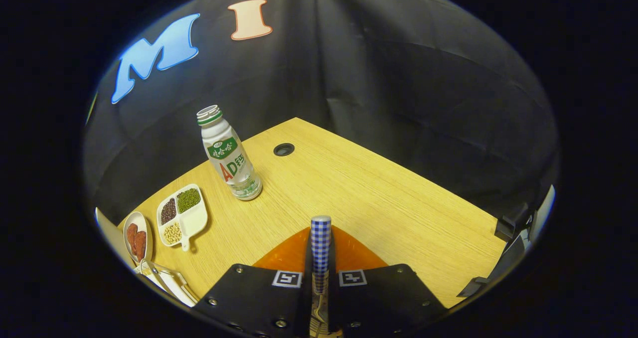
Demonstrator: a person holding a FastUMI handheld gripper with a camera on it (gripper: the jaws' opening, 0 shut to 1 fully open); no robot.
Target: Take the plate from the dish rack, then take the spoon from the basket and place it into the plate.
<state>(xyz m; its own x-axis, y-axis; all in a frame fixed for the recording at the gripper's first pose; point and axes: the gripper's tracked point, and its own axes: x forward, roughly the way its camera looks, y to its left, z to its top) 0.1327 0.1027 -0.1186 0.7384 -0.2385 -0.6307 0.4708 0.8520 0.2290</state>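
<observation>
Between the two fingers of the gripper (321, 258), which are closed together, a spoon (321, 243) with a blue-and-white checked handle is clamped, its handle pointing up and forward. Directly beneath and behind the handle, an orange plate (291, 255) is seen on the wooden table (398, 198), partly covered by the fingers. Beyond the fingers and off to the left, an uncapped plastic drink bottle (230, 154) with a green and white label is stood upright on the table. Further left, a white divided dish (182, 216) holding dark, green and pale beans is laid flat, and just beside it a small white dish (137, 239) of reddish pieces is set. Near the far corner of the table, a round cable hole (283, 149) is visible.
</observation>
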